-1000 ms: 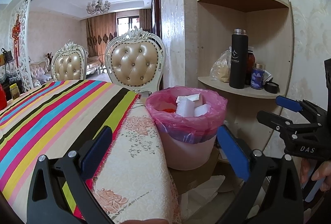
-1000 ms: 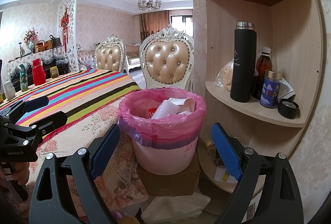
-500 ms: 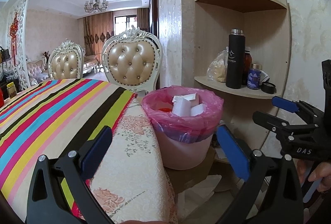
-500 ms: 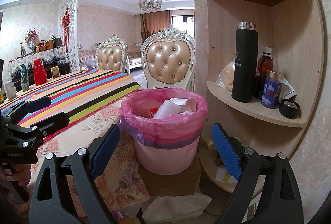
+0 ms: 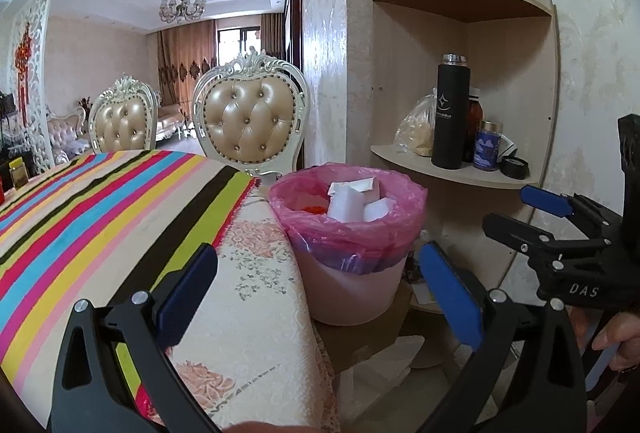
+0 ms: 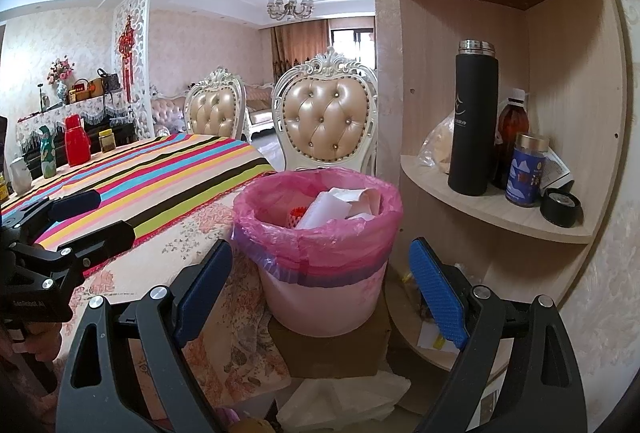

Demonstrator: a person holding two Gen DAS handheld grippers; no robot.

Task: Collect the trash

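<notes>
Both hand-held grippers, left (image 5: 320,289) and right (image 6: 320,285), wide open, empty. Bin (image 6: 320,257) ahead, brimful: paper (image 6: 328,207) may spill if knocked.

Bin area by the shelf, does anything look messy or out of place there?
Yes. White paper lies crumpled on the floor in front of the cardboard under the pink-lined bin, not inside it. Paper in the bin pokes above the rim.
</notes>
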